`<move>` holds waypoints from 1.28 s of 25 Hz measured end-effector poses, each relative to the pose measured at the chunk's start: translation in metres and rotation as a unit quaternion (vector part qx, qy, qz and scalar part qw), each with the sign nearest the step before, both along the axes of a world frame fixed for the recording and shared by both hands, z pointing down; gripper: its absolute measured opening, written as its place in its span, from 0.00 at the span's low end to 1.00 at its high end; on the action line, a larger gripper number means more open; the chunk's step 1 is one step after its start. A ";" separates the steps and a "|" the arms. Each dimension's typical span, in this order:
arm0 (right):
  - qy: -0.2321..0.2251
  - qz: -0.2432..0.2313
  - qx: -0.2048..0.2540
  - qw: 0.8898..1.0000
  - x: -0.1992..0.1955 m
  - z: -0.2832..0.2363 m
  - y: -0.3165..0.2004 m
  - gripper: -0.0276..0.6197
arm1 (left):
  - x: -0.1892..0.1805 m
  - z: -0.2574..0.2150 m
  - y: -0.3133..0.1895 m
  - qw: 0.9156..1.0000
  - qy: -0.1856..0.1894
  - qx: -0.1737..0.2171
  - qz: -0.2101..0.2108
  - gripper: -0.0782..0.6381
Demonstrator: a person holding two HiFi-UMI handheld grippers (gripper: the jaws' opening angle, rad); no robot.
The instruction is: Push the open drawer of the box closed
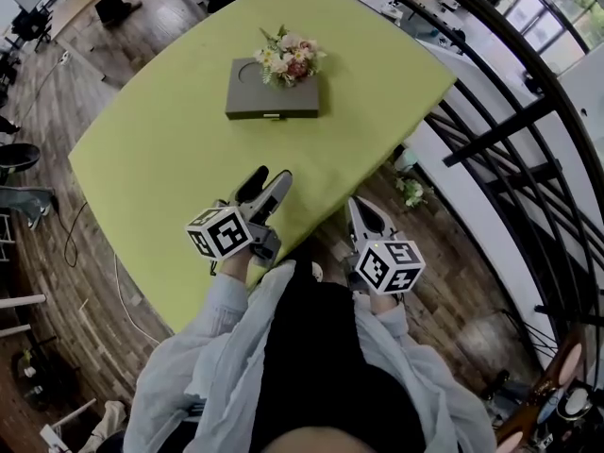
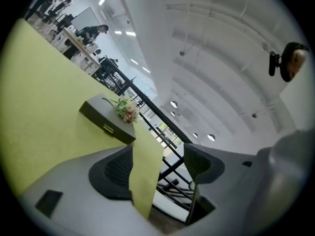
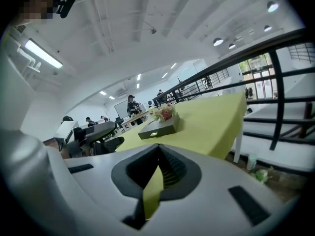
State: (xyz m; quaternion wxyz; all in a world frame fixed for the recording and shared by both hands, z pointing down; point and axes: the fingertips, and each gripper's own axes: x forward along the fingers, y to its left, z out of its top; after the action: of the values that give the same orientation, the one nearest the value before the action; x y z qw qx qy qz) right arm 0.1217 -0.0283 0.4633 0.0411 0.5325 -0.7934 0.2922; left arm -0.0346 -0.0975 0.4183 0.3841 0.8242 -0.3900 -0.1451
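A flat grey box (image 1: 272, 92) lies on the far middle of the green table (image 1: 170, 159), with a bunch of flowers (image 1: 288, 57) on its lid. Its drawer front with a small handle (image 1: 272, 116) faces me and looks flush with the box. My left gripper (image 1: 273, 174) hovers over the near part of the table, well short of the box, jaws apart and empty. My right gripper (image 1: 356, 201) is off the table's near right edge, jaws closed together on nothing. Both gripper views see the box far ahead (image 2: 106, 119) (image 3: 158, 128). The left gripper (image 2: 158, 154) is open; the right gripper (image 3: 158, 146) is shut.
A black metal railing (image 1: 500, 130) curves along the right of the table. A small plant (image 1: 411, 192) stands on the wooden floor below the table's right edge. Desks, chairs and people (image 3: 130, 104) are far behind the table.
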 end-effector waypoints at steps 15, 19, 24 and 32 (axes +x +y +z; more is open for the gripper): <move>0.052 0.005 0.050 0.997 0.008 -0.021 0.026 0.05 | 0.032 -0.037 0.067 0.963 -0.194 0.178 0.054 0.35; 0.054 0.002 0.056 0.997 0.006 -0.022 0.031 0.05 | 0.035 -0.033 0.075 0.952 -0.230 0.193 0.052 0.23; 0.073 -0.009 0.066 0.995 0.003 -0.023 0.037 0.05 | 0.029 -0.028 0.079 0.955 -0.231 0.184 0.037 0.14; 0.087 -0.008 0.110 0.990 0.004 -0.042 0.044 0.05 | 0.026 -0.021 0.088 0.951 -0.249 0.179 0.036 0.13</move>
State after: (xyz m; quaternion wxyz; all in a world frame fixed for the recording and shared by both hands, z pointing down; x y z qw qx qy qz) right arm 0.1261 0.0158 0.4217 0.0534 0.5510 -0.8181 0.1557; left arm -0.0086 -0.0098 0.3978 0.1265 0.9028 -0.4108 0.0110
